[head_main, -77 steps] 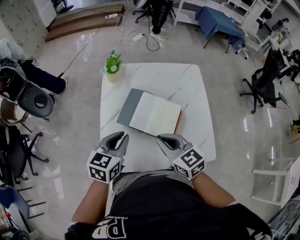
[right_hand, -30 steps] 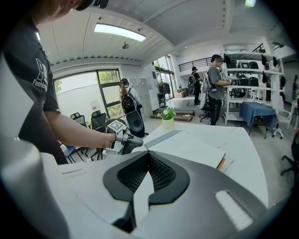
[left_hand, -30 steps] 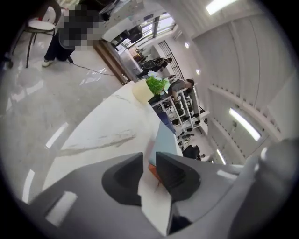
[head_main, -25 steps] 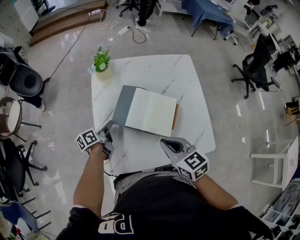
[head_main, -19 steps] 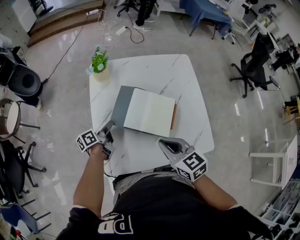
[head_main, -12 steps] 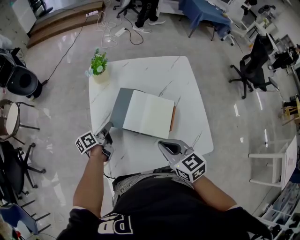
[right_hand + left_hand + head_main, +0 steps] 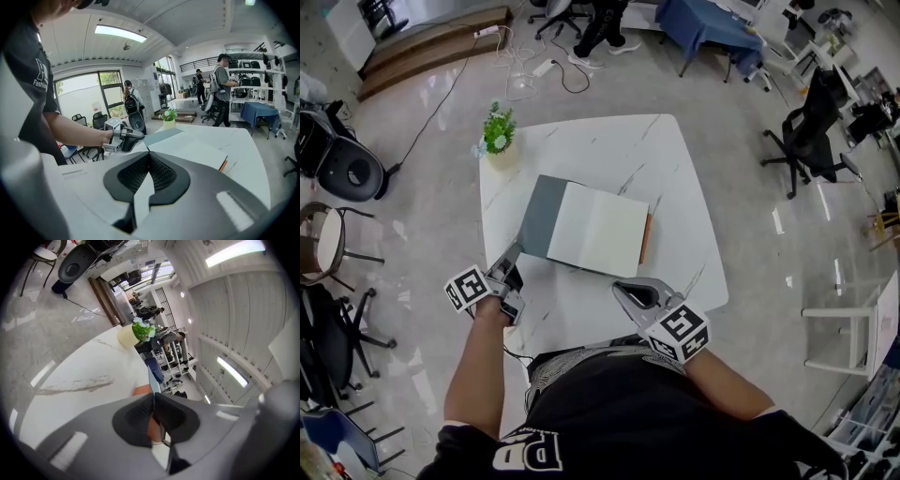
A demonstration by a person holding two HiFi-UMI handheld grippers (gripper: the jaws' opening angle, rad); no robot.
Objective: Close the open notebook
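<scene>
Bright, even overhead lighting from ceiling strips (image 7: 234, 251); glare on glossy floor (image 7: 778, 225); gripper views show strong fisheye distortion, dark corners.

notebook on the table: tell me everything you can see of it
The notebook lies open and flat on the white marble-look table, a little askew to the table's edges. Its left part is a bare grey cover. To the right are cream pages that look blank, with a thin orange edge along the right side. The left gripper is at the cover's near left corner, jaws closed and apparently pinching its edge. Nothing else touches it.
</scene>
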